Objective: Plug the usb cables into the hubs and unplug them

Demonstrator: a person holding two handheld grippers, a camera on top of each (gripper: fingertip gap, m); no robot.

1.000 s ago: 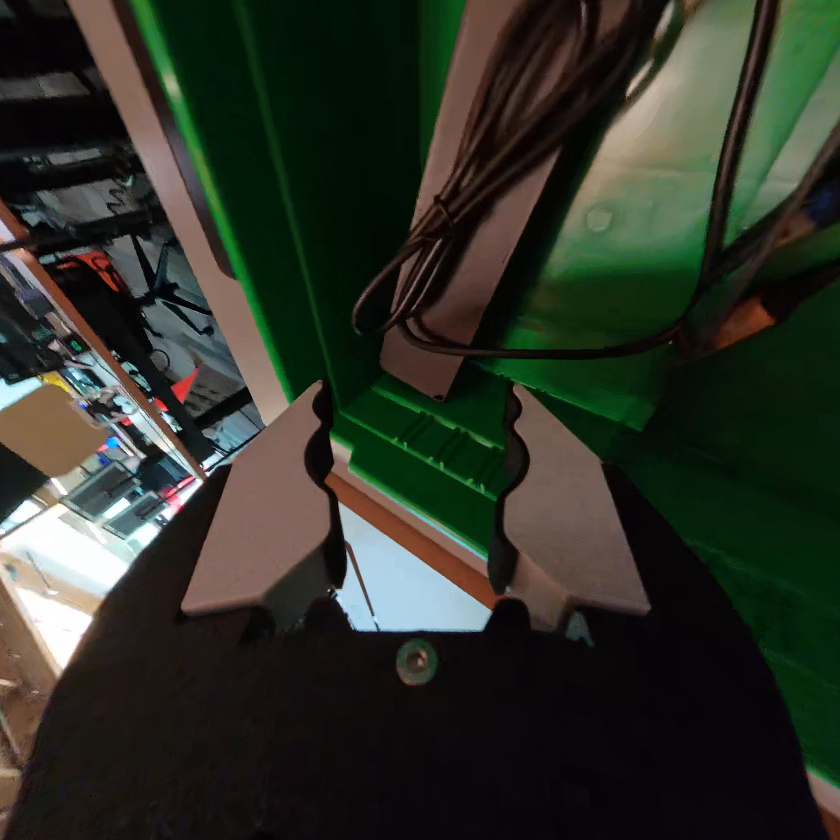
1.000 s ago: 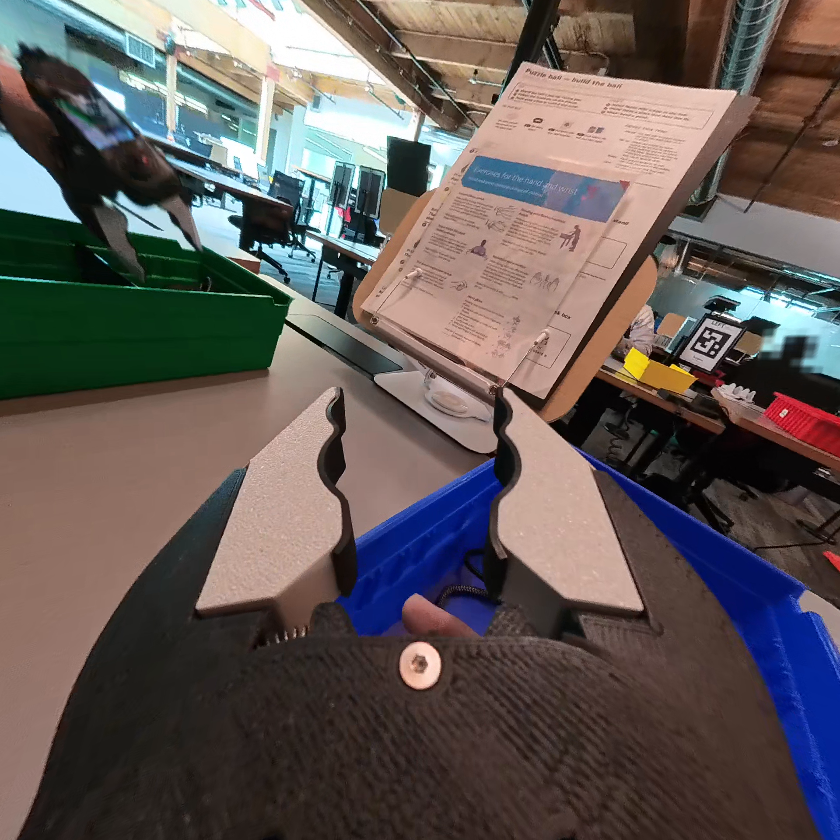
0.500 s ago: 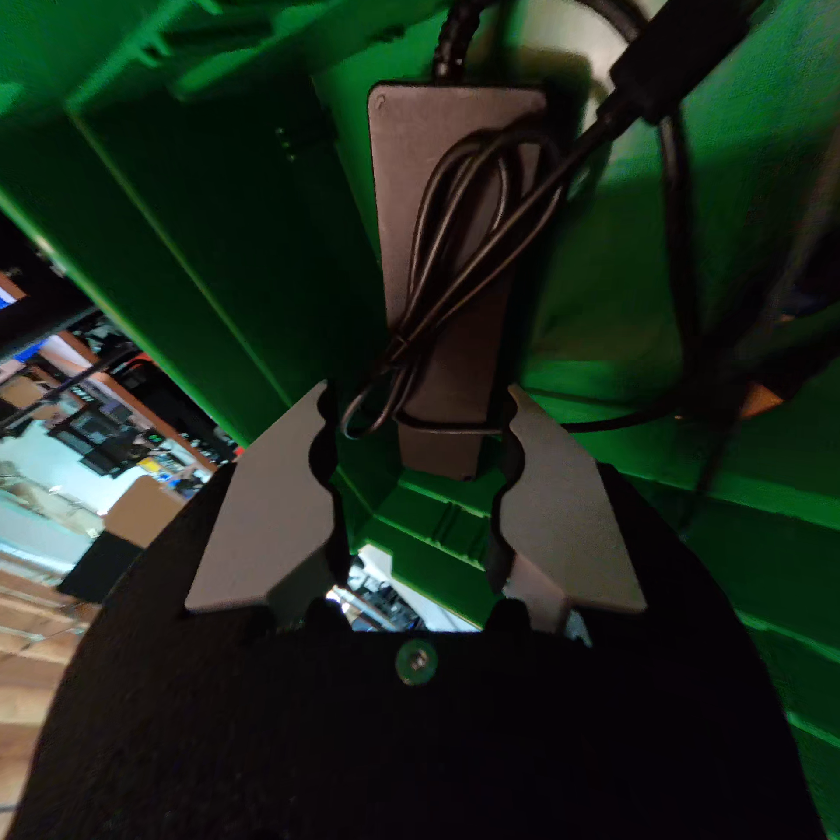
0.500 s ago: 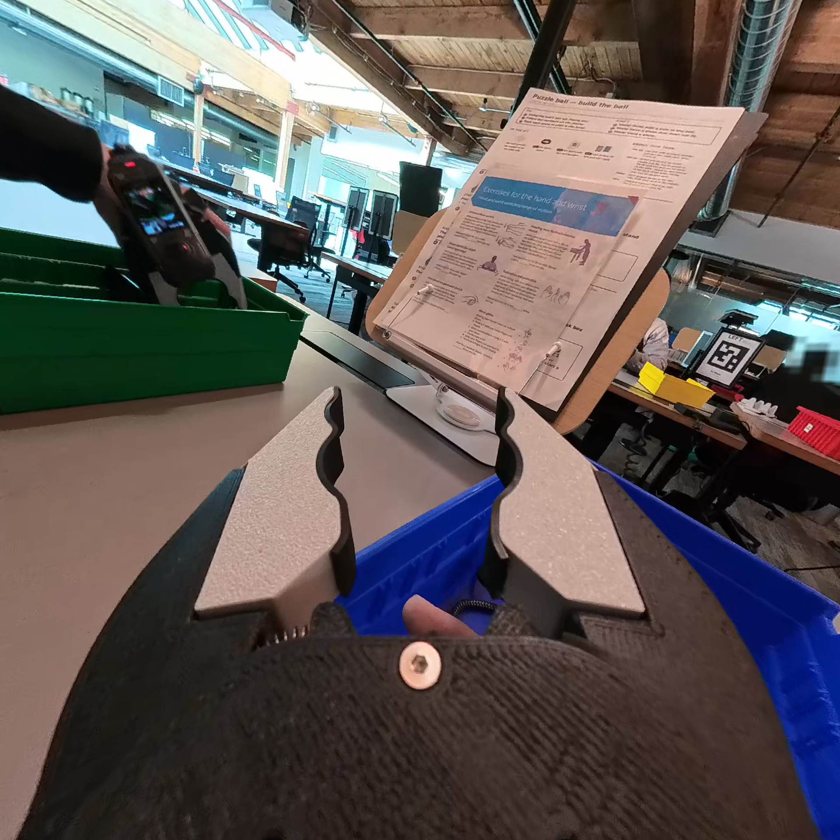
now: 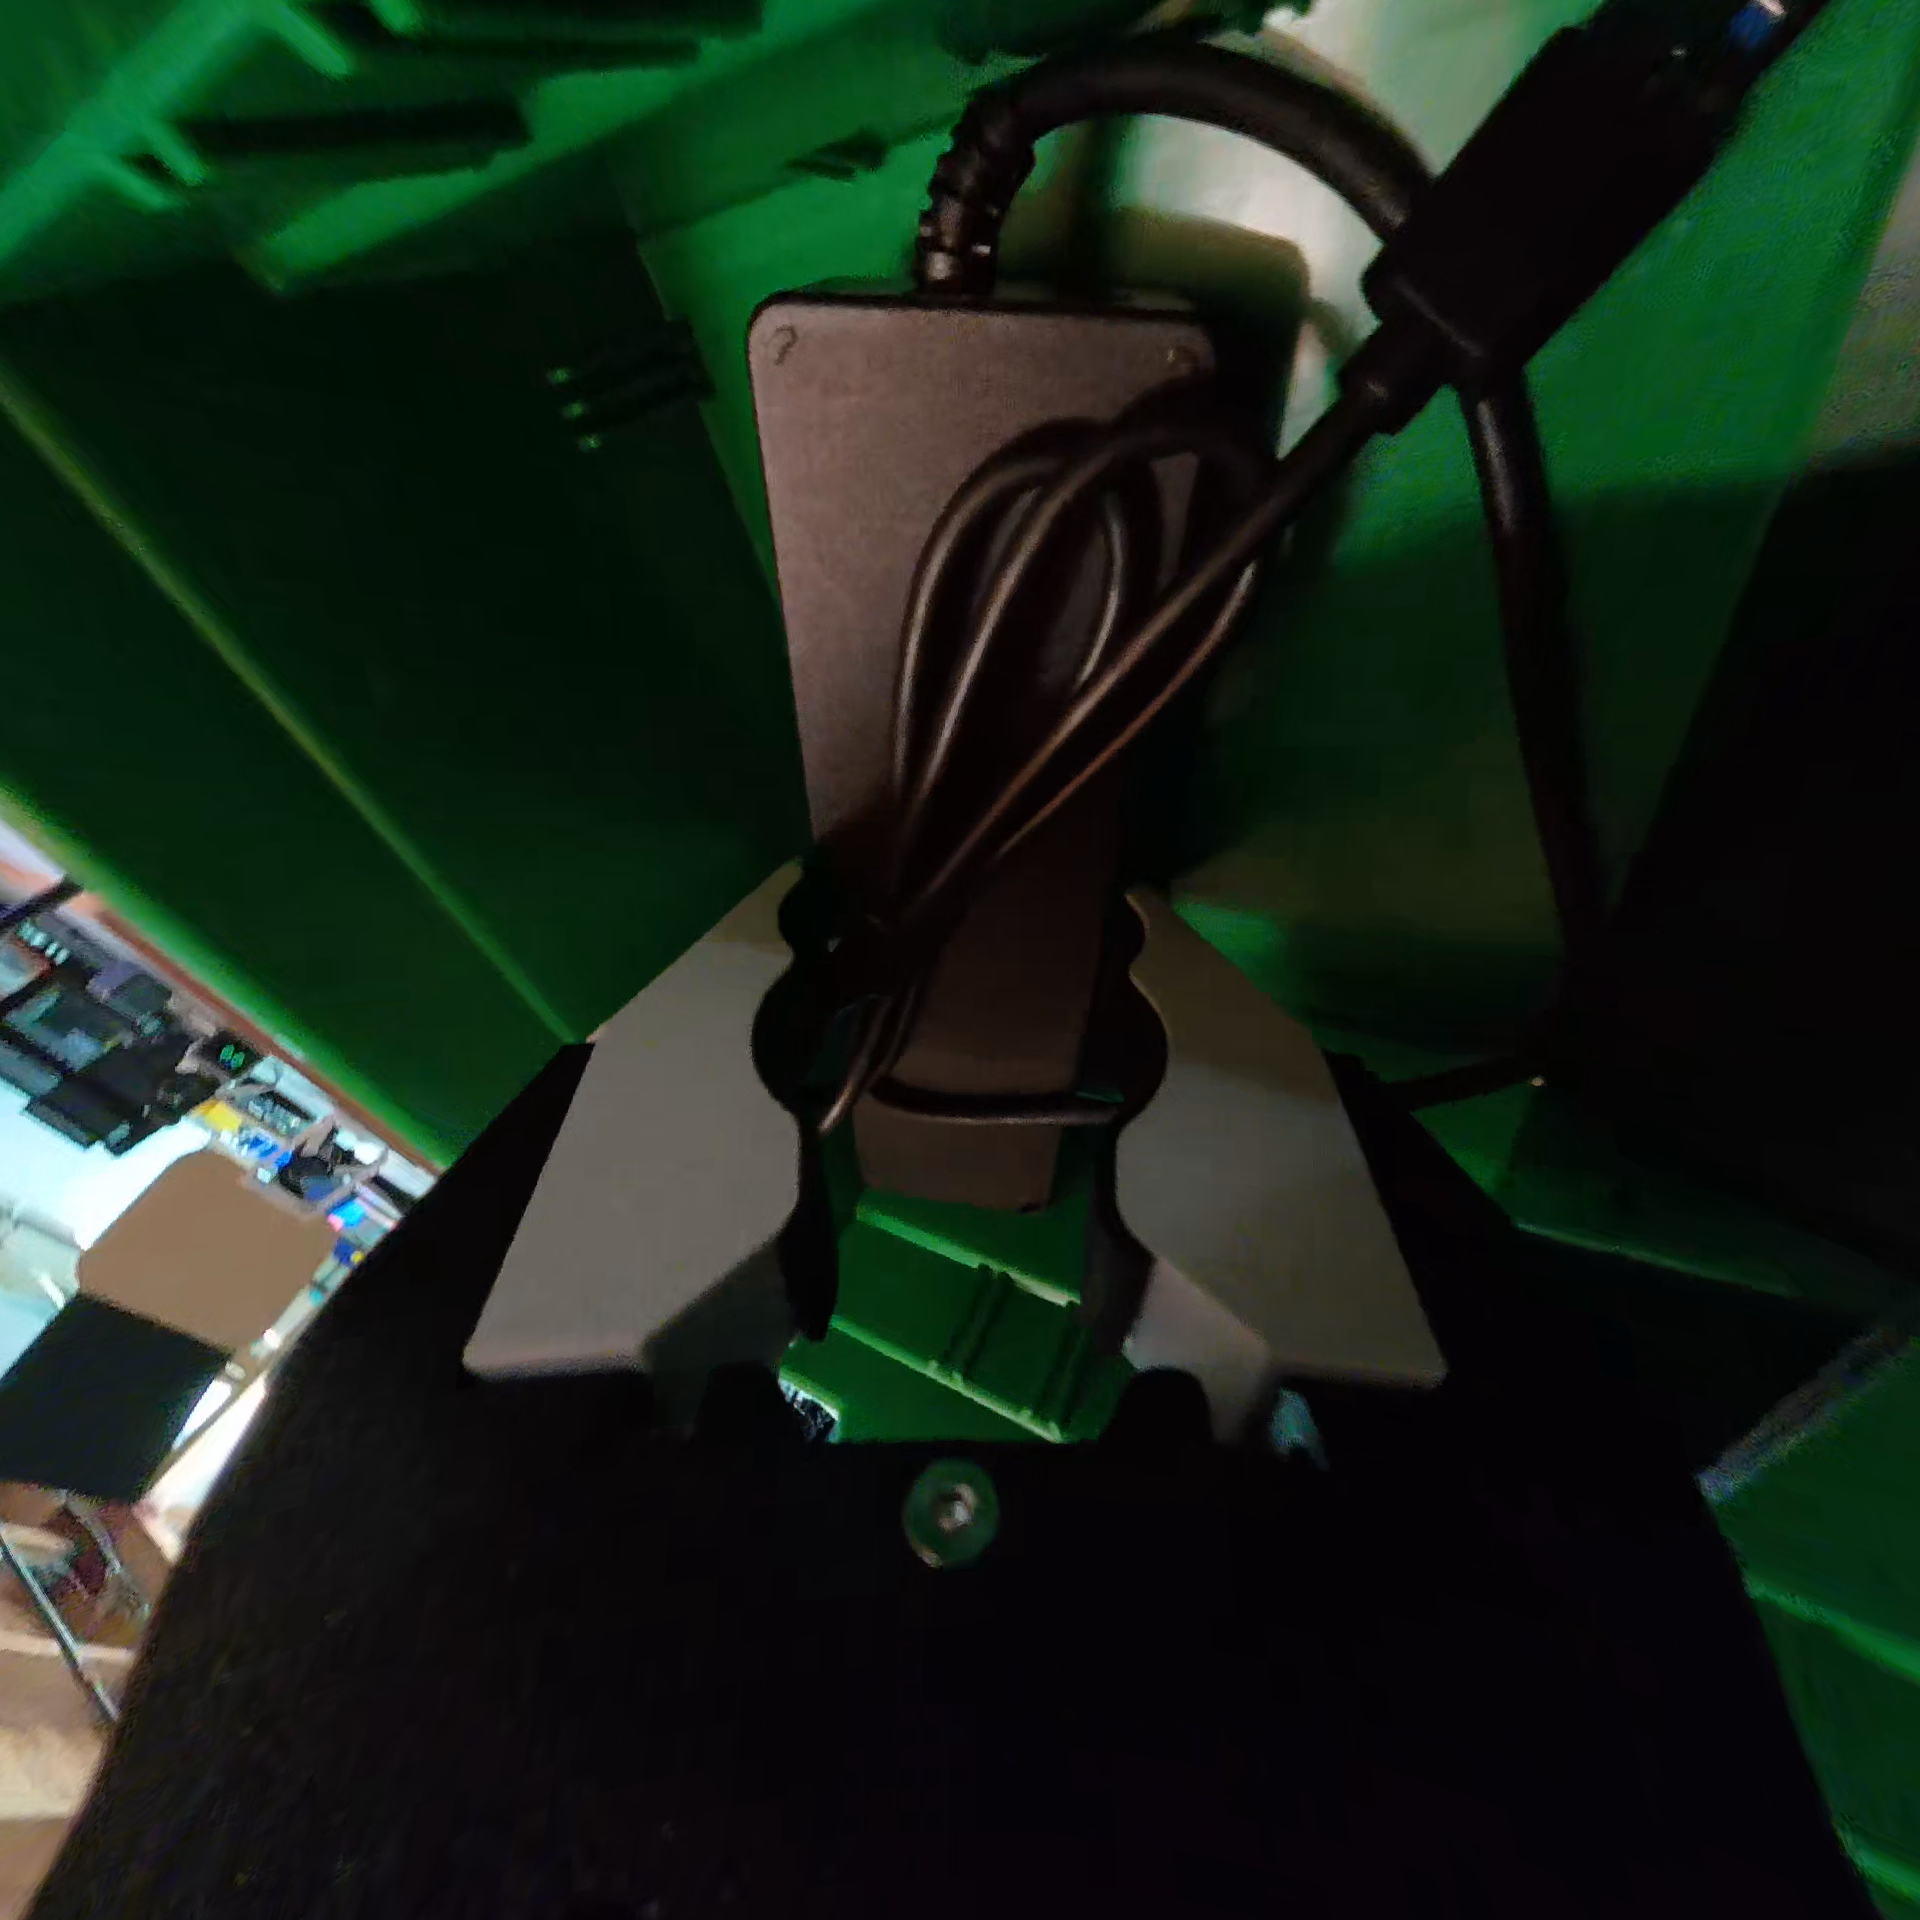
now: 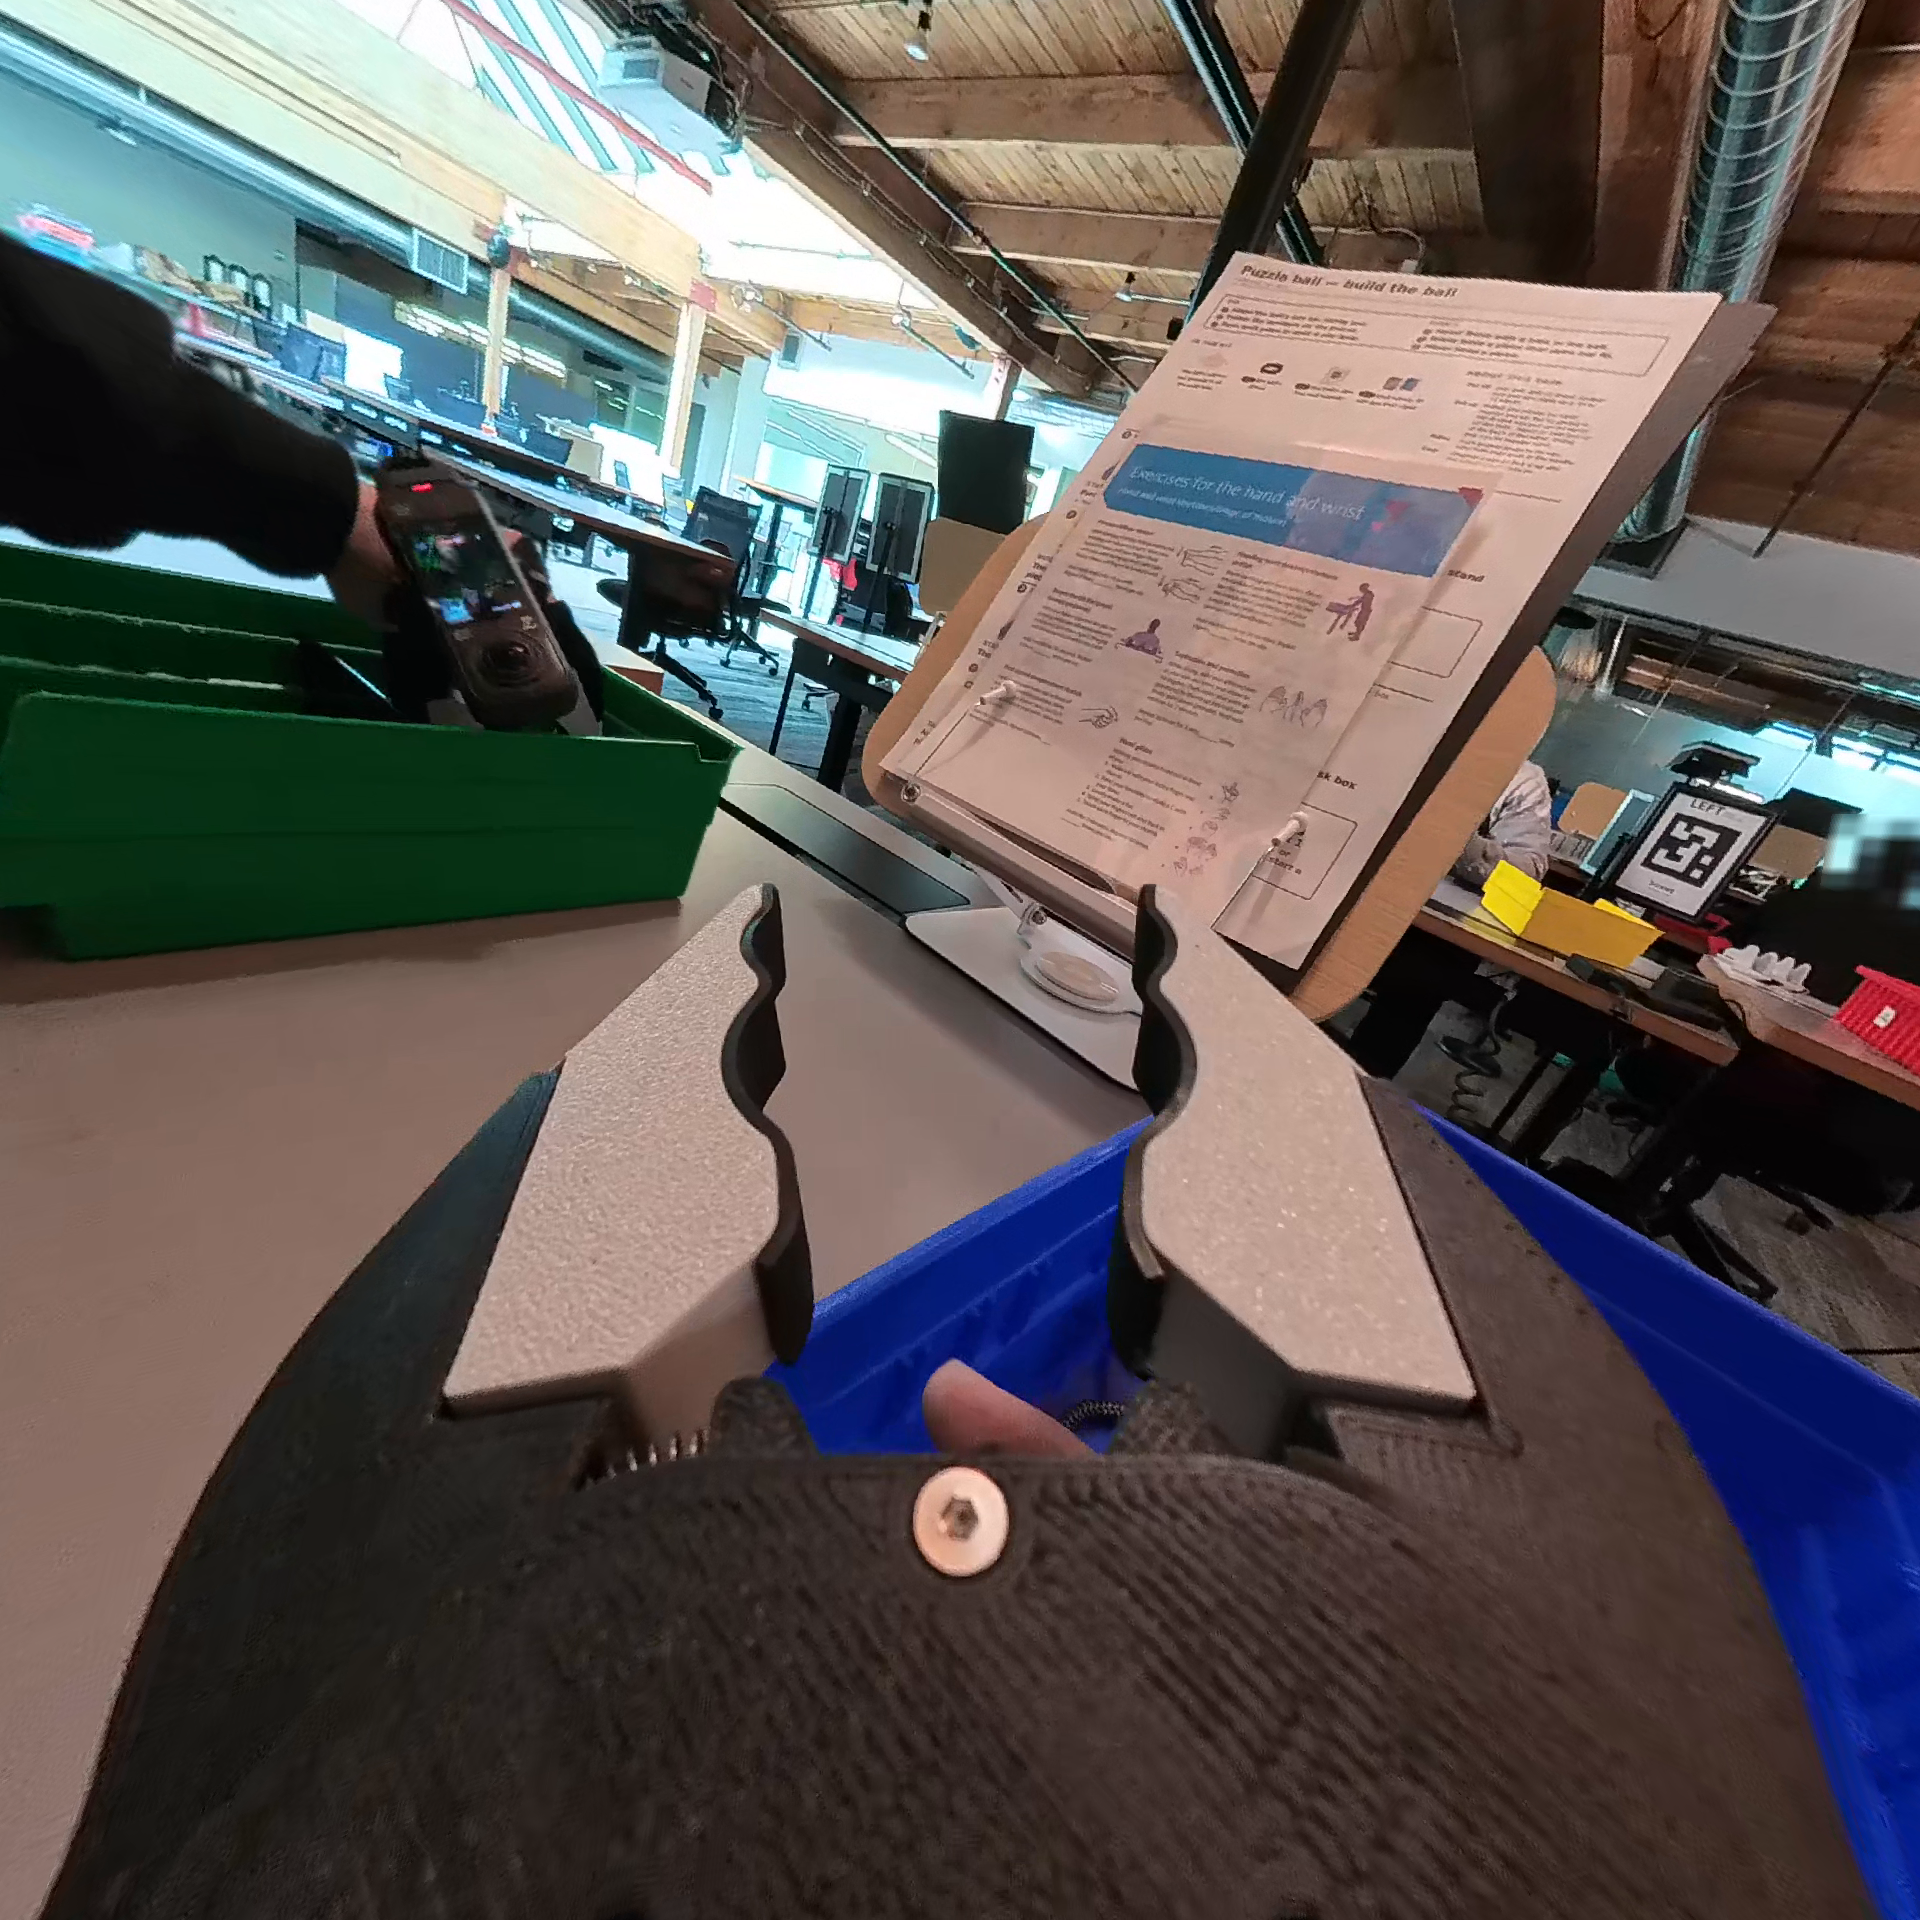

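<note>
Inside a dim green bin (image 5: pixel 436 644), the left gripper (image 5: pixel 956 1039) reaches down over a dark grey USB hub (image 5: pixel 977 665) lying on the bin floor, its near end between the part-open fingers, contact unclear; a bundled black cable (image 5: pixel 1039 644) lies across the hub. On a grey table (image 6: pixel 312 1122) in an open workshop, the right gripper (image 6: pixel 956 987) hangs wide open and empty above a blue bin (image 6: pixel 1714 1351), well apart from the green bin (image 6: pixel 343 810), a document stand (image 6: pixel 1299 623) beyond.
</note>
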